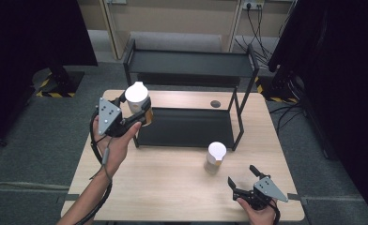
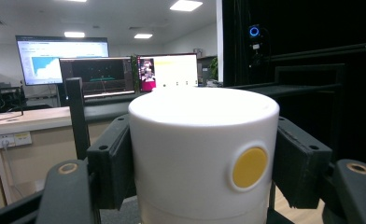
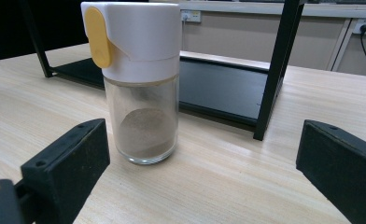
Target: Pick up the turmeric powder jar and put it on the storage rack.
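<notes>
My left gripper is clamped on a white-capped shaker jar, and I see both black jaws pressed flat against the sides of its cap in the left gripper view, where the cap's round yellow button faces me just inside the right-hand jaw. From above, that jar hangs in the air over the table's left part, just off the near left corner of the black two-tier shelf rack.

My right gripper sits low at the table's near right edge with its jaws spread wide and nothing between them. A second shaker jar, glass-bodied with a little brown powder at the bottom, stands upright on the table ahead of those jaws, nearer the left-hand one, apart from both.
</notes>
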`<state>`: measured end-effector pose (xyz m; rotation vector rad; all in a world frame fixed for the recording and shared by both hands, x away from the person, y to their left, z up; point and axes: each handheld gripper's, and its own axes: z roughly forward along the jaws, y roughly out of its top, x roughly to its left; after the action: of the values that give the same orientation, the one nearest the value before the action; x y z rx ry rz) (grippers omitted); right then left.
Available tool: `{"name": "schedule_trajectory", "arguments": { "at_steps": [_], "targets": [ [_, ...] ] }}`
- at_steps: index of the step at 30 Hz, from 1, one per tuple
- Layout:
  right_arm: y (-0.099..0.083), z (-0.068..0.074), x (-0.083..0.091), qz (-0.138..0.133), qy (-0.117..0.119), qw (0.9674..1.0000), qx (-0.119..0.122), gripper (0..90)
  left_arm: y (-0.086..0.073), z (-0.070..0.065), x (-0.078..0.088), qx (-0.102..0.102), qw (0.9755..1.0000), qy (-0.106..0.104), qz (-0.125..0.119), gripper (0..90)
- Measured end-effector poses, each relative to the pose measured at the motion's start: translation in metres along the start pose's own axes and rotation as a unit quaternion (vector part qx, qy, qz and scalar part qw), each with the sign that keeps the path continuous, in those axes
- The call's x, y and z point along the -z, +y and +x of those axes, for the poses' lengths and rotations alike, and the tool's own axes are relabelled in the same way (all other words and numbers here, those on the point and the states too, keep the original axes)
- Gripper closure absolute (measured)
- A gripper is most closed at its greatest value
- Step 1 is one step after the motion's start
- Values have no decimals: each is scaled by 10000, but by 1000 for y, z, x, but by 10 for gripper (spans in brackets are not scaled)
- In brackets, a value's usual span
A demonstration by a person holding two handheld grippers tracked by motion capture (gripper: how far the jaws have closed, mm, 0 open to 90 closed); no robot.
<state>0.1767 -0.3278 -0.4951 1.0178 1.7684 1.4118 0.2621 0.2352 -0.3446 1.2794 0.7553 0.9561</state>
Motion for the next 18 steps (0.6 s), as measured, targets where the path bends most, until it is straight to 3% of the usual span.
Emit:
{"name": "schedule_trajectory", "arguments": {
  "at_steps": [18],
  "targets": [
    [0,-1,0,-9,7,10000,-6,28,15,0,-12,10,9999,56,-93,306]
  ]
}}
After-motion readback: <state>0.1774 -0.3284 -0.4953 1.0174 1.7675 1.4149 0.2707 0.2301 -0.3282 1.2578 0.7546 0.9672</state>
